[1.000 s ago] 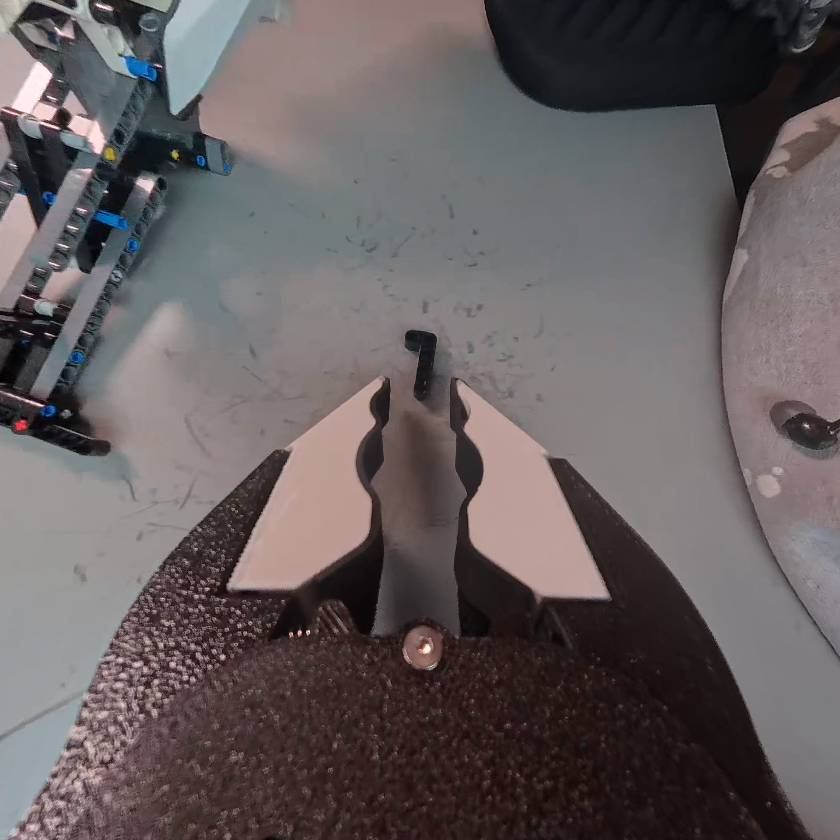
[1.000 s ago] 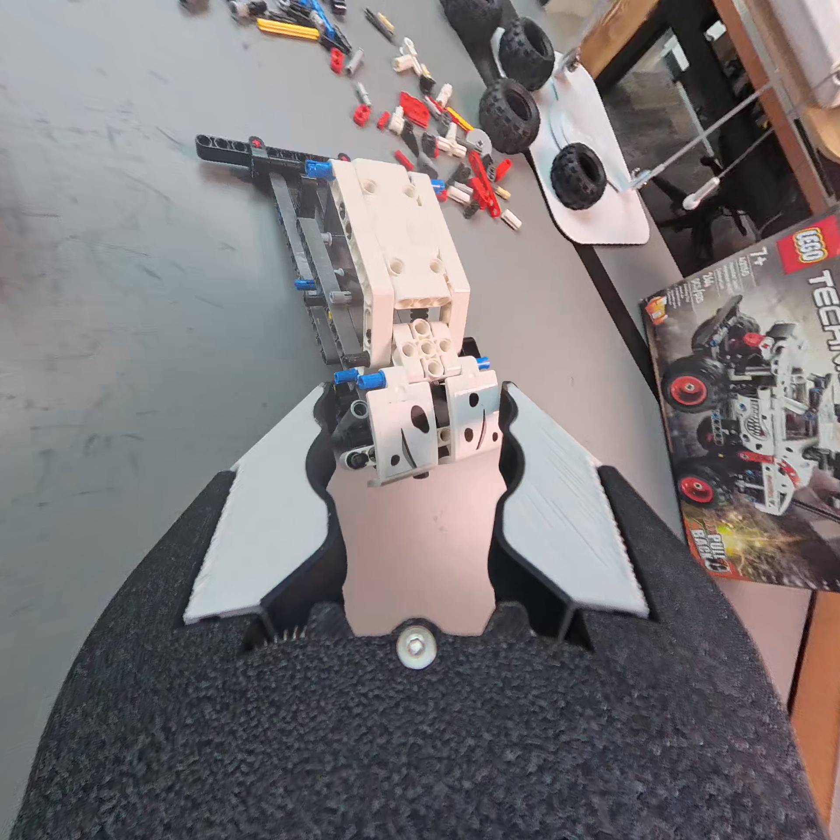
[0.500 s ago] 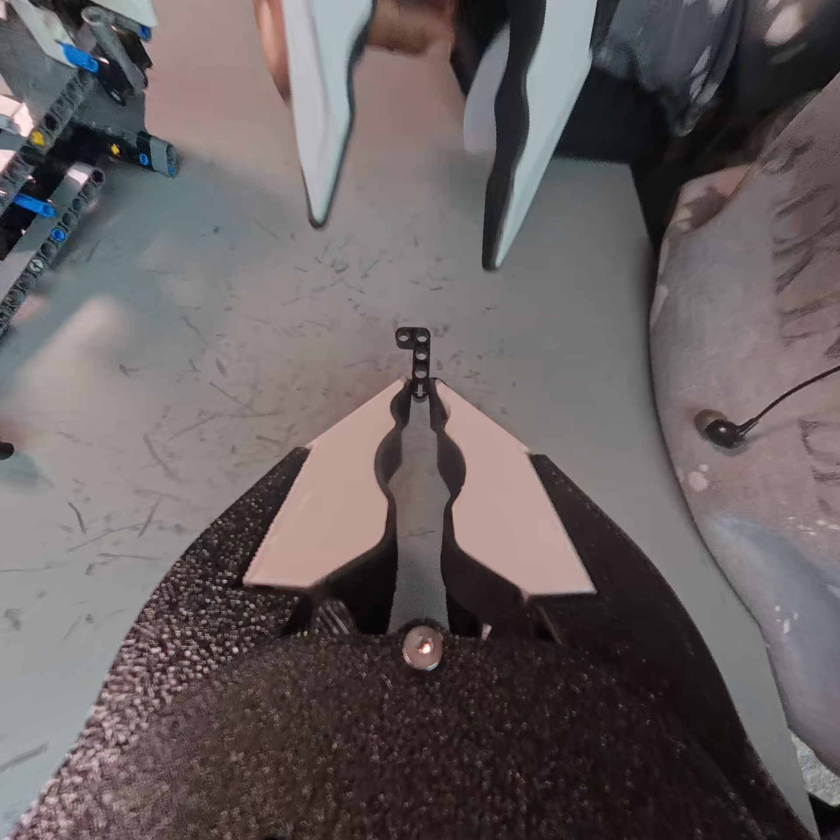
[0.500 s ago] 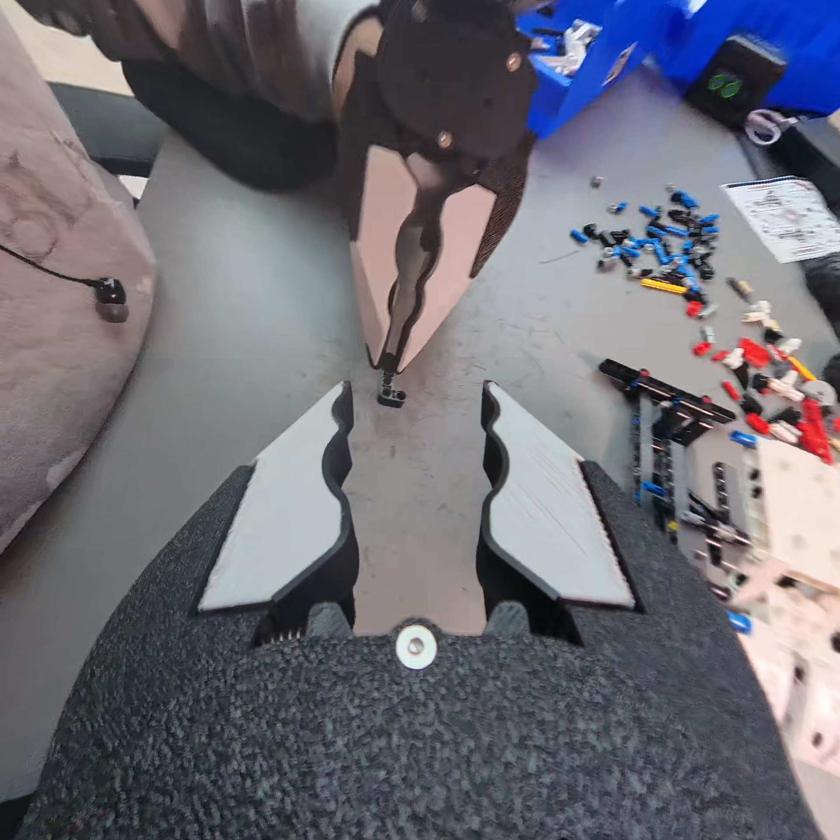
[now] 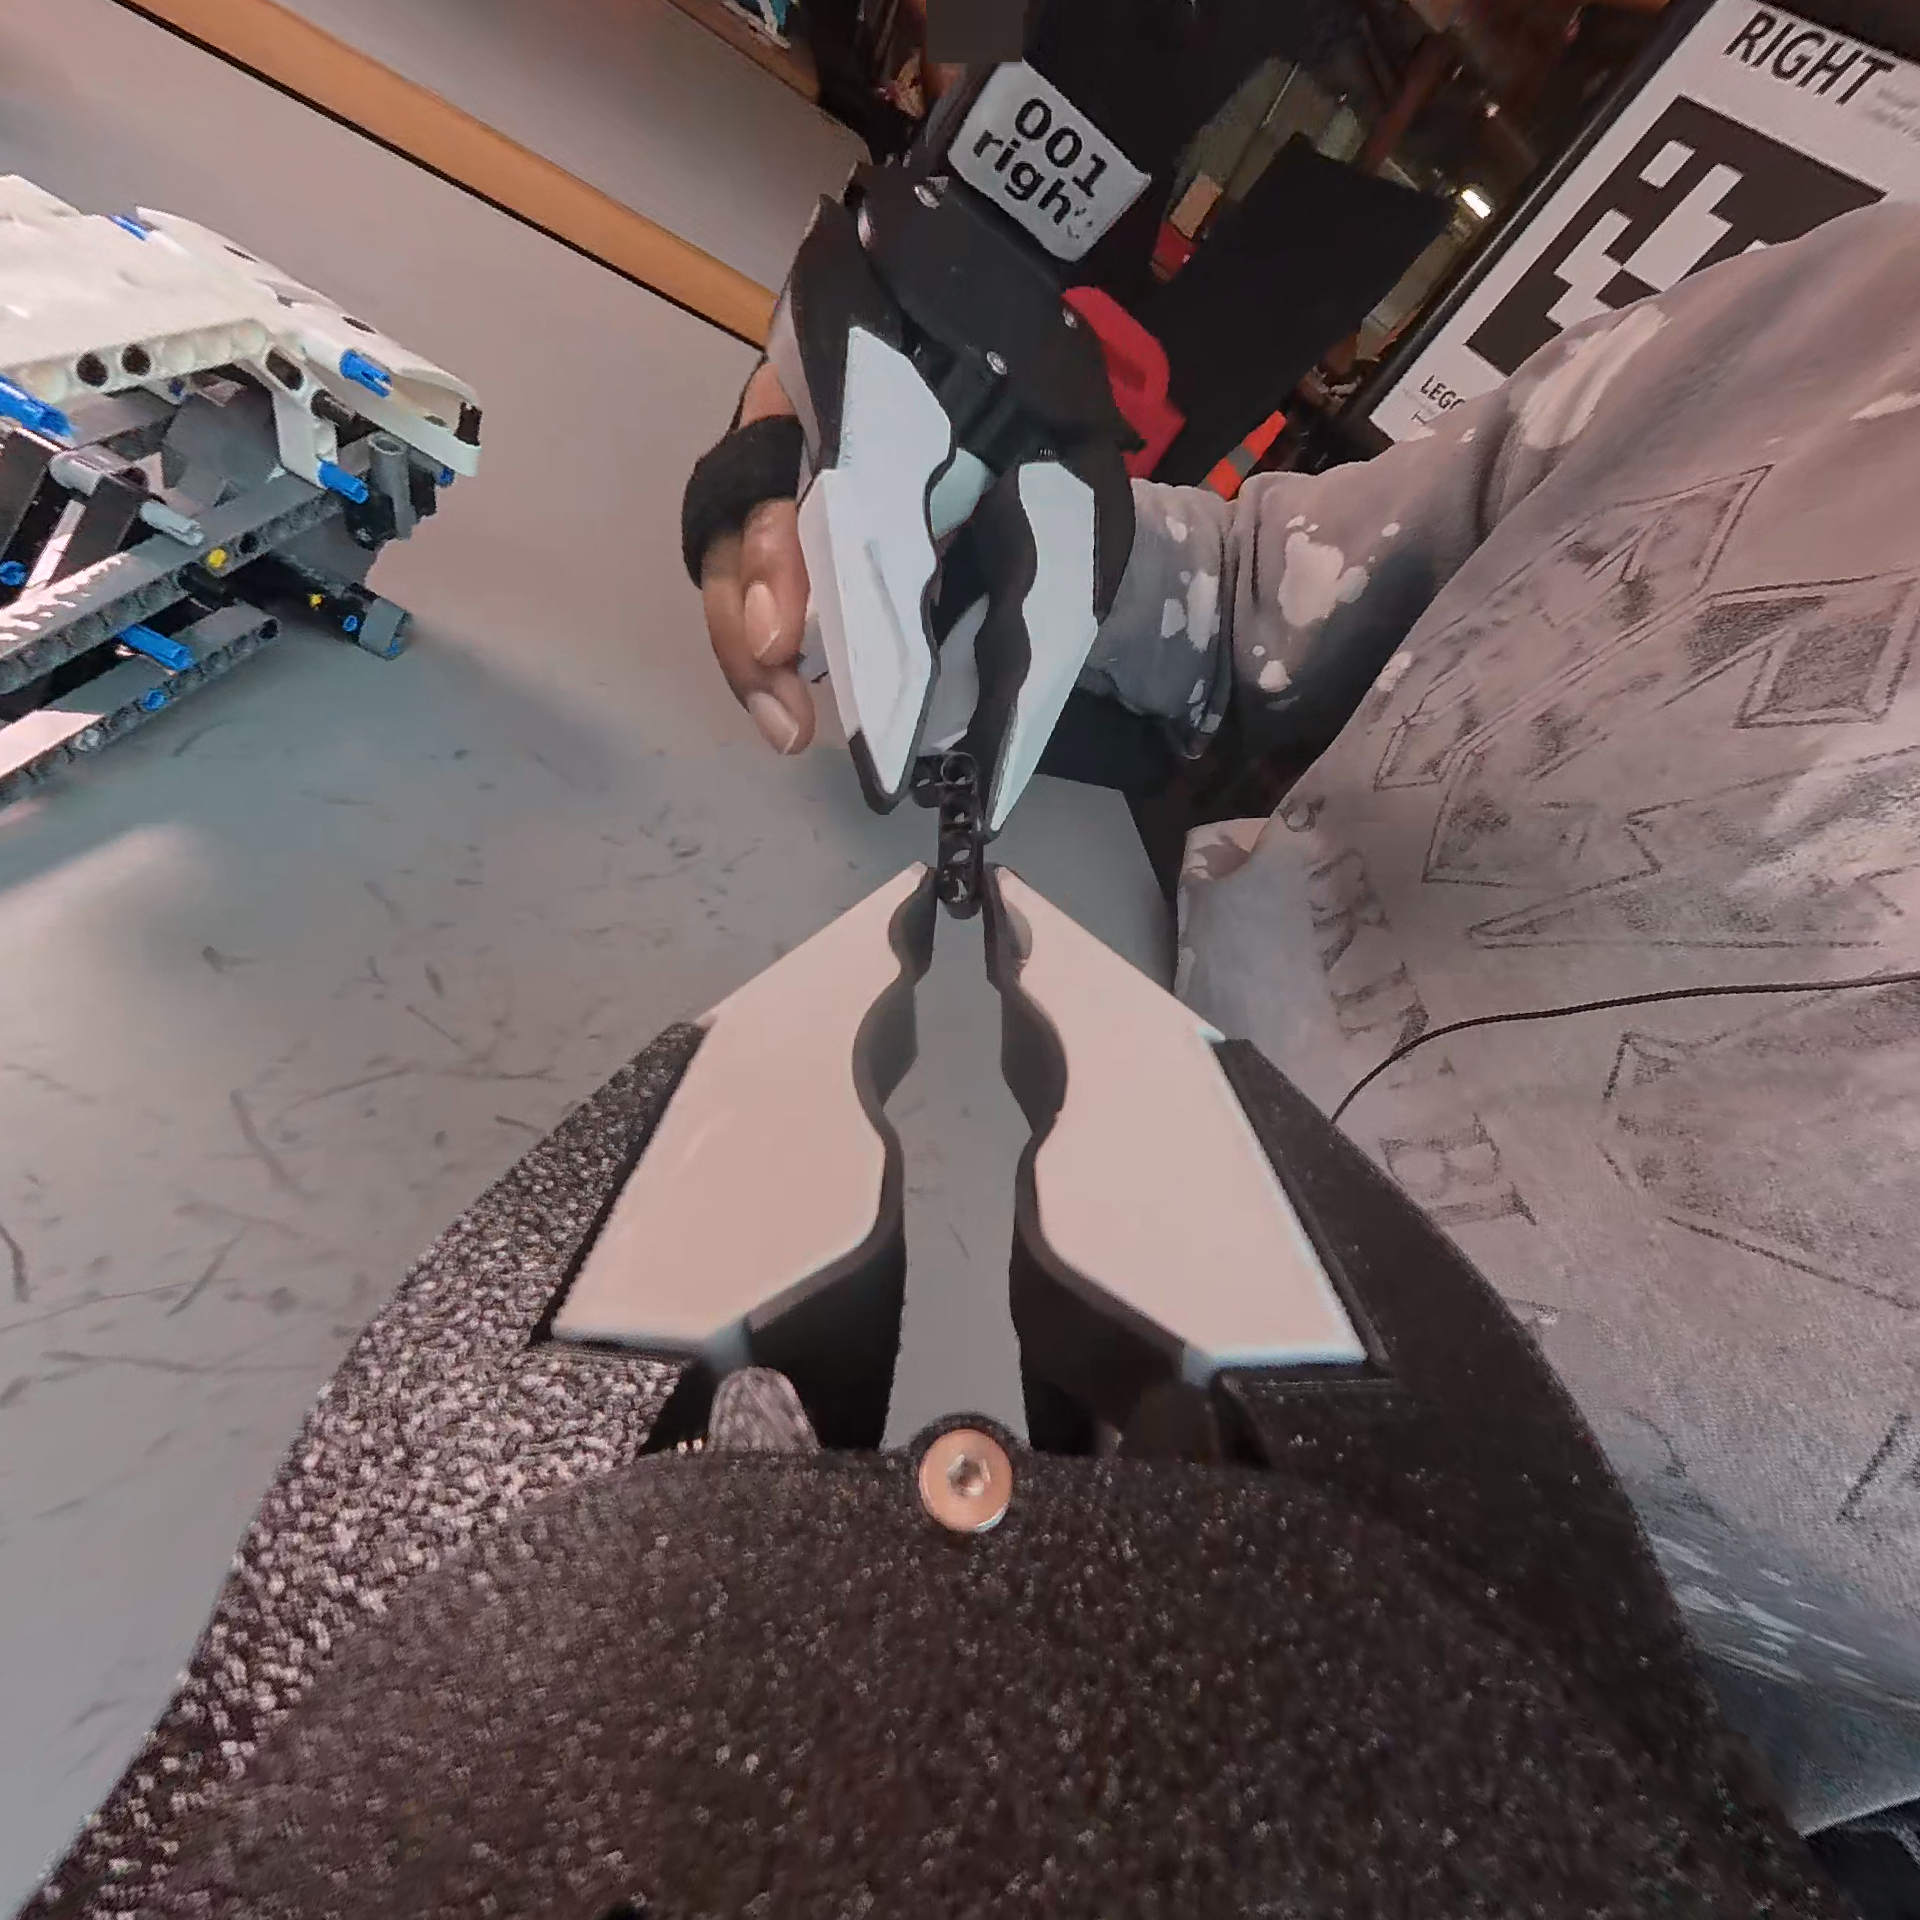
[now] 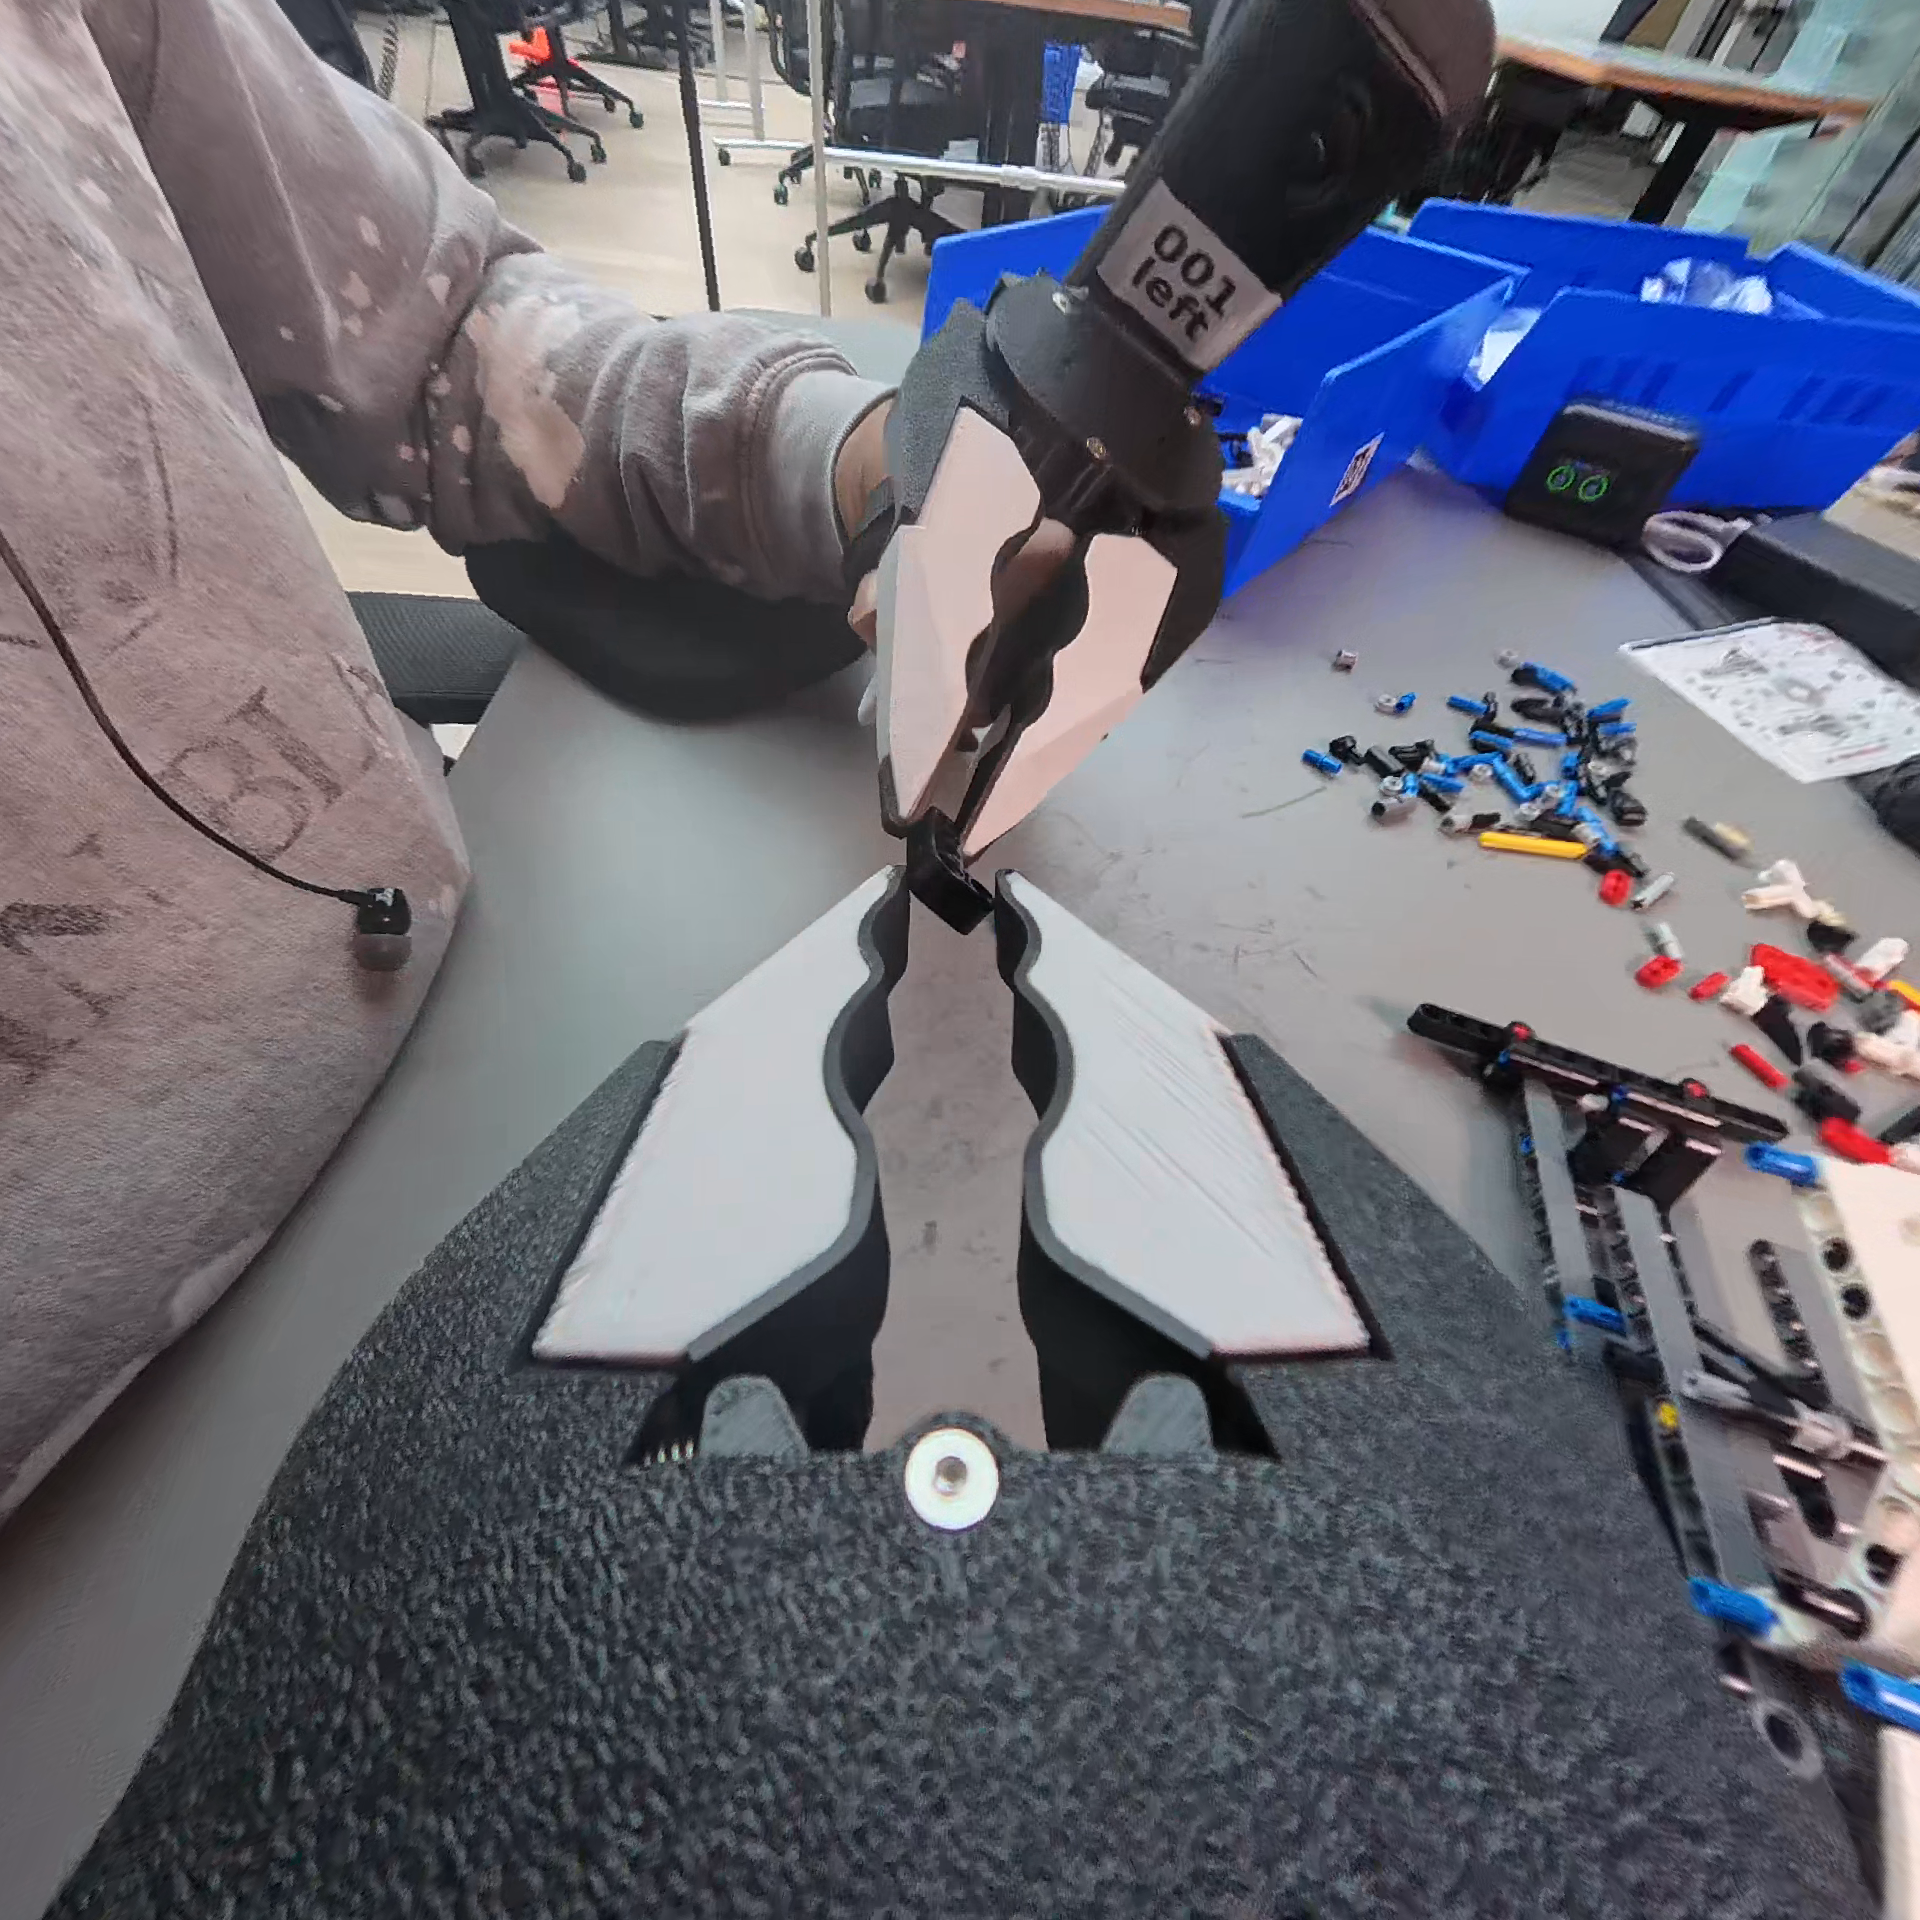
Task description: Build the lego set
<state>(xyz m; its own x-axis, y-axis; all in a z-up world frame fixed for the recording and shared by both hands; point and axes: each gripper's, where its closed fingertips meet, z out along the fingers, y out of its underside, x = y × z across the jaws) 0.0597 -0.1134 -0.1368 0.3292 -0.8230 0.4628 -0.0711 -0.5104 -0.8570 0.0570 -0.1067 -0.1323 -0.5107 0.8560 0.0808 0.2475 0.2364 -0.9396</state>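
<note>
A small black L-shaped beam is held in the air above the grey table, between my two grippers, which meet tip to tip. My left gripper is shut on the beam's long end. My right gripper faces it and is closed on the beam's bent end. The right gripper also shows in the left wrist view, and the left gripper in the right wrist view. The part-built white, grey and black model lies on the table to the side, also in the right wrist view.
Loose blue and black parts and red and white parts lie scattered on the table beyond the model. Blue bins, a black device and a booklet sit at the far edge. The person's sweater is close by. The grippers are tip to tip, or close to it.
My left gripper closed on the beam and lifted it off the table. My right gripper let go of the model, swung round to face the left one and closed on the beam's other end.
</note>
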